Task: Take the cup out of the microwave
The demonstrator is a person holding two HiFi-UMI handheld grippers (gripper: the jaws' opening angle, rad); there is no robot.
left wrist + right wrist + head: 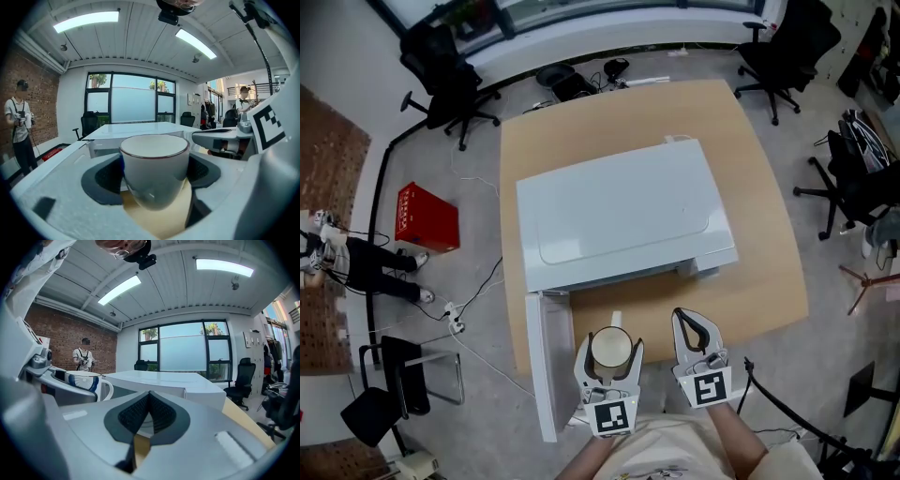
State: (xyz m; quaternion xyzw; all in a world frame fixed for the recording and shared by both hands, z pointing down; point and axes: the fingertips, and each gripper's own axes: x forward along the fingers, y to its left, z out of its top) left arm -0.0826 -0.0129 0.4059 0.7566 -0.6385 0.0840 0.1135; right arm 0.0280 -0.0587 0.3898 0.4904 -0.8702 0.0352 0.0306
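A white cup with a thin dark rim sits upright between the fingers of my left gripper, which is shut on it just in front of the white microwave. In the left gripper view the cup fills the gap between the dark pads, above the wooden table. The microwave door hangs open at the front left. My right gripper is shut and empty beside the cup, with its pads pressed together. From there the cup shows a blue pattern and a handle.
The microwave stands on a light wooden table. Black office chairs ring the table. A red crate and cables lie on the floor at the left. A person stands by the brick wall.
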